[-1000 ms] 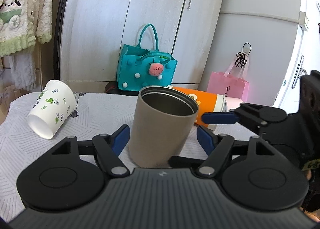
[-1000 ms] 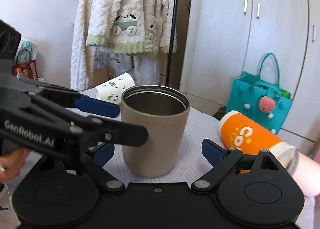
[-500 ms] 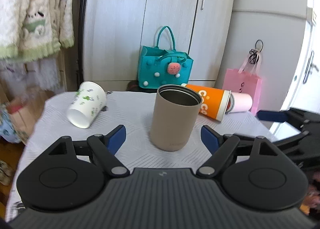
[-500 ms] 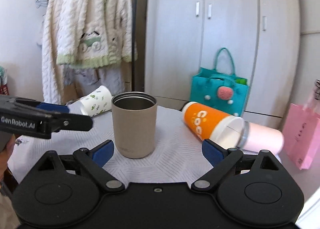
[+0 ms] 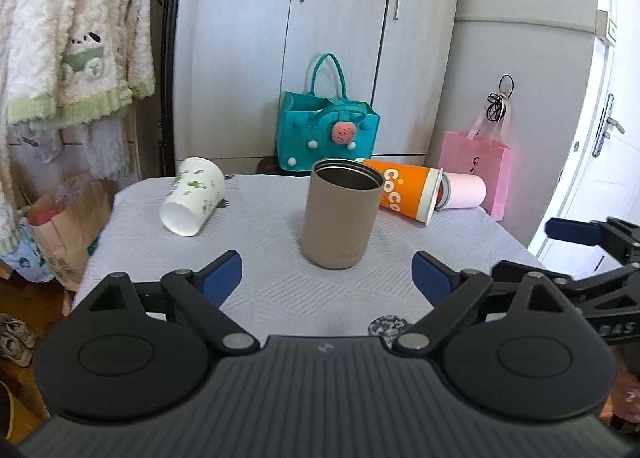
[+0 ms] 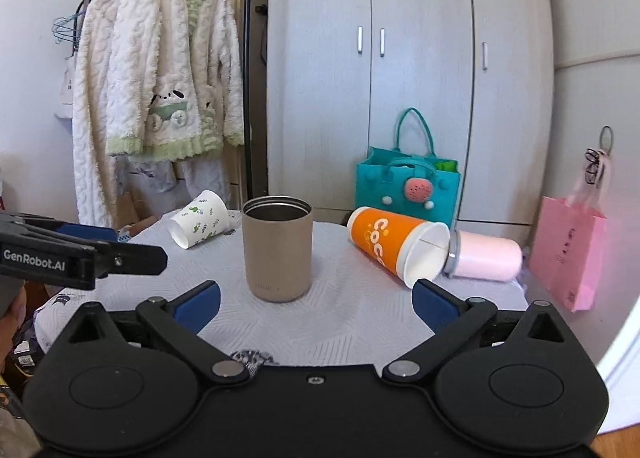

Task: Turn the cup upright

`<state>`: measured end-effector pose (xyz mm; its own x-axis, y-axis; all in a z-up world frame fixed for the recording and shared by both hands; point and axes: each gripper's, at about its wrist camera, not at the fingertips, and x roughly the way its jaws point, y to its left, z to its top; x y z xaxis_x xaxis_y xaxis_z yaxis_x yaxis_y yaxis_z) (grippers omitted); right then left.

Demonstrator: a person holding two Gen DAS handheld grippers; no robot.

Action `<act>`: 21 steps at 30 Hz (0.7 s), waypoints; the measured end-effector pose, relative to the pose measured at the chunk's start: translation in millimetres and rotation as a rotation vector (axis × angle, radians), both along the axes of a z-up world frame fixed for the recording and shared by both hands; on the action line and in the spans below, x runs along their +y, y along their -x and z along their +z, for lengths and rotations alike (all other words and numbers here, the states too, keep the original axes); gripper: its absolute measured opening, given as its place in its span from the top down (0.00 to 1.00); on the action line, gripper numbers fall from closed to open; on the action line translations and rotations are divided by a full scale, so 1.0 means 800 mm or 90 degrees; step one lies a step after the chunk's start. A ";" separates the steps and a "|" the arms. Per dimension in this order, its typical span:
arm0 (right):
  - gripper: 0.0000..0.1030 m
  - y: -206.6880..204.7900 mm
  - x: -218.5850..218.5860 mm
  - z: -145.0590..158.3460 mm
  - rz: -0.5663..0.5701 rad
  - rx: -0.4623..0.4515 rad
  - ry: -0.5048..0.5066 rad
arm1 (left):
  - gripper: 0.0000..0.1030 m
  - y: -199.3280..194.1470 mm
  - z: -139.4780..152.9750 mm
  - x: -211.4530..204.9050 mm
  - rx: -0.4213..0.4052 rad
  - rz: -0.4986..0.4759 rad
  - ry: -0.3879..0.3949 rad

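A tan metal cup [image 5: 340,214] stands upright on the white-clothed table [image 5: 280,290], mouth up; it also shows in the right wrist view [image 6: 278,248]. My left gripper [image 5: 326,276] is open and empty, a short way back from the cup. My right gripper [image 6: 316,300] is open and empty, also back from the cup. An orange paper cup [image 6: 394,248], a white leaf-print cup [image 6: 200,224] and a pink tumbler [image 6: 486,256] lie on their sides.
The left gripper's body [image 6: 80,258] reaches in at the left of the right wrist view. The right gripper [image 5: 592,258] shows at the right of the left wrist view. A teal bag [image 5: 328,134], a pink bag [image 5: 480,166] and hanging robes [image 6: 160,98] stand beyond the table.
Both grippers have drawn back from the tan cup, which stays upright on the table. The jaws were around it a second ago and now stand clear of it.
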<state>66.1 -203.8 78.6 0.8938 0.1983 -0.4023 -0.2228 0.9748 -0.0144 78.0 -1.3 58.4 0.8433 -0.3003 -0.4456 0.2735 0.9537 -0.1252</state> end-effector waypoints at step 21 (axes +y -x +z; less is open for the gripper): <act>0.00 0.064 0.013 -0.007 -0.066 -0.026 -0.051 | 0.00 0.060 -0.010 0.022 0.006 0.122 0.012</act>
<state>15.2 -193.4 73.3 0.9268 0.1335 -0.3511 -0.1212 0.9910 0.0569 29.7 16.5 50.5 0.8820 -0.1430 -0.4490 0.0859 0.9857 -0.1452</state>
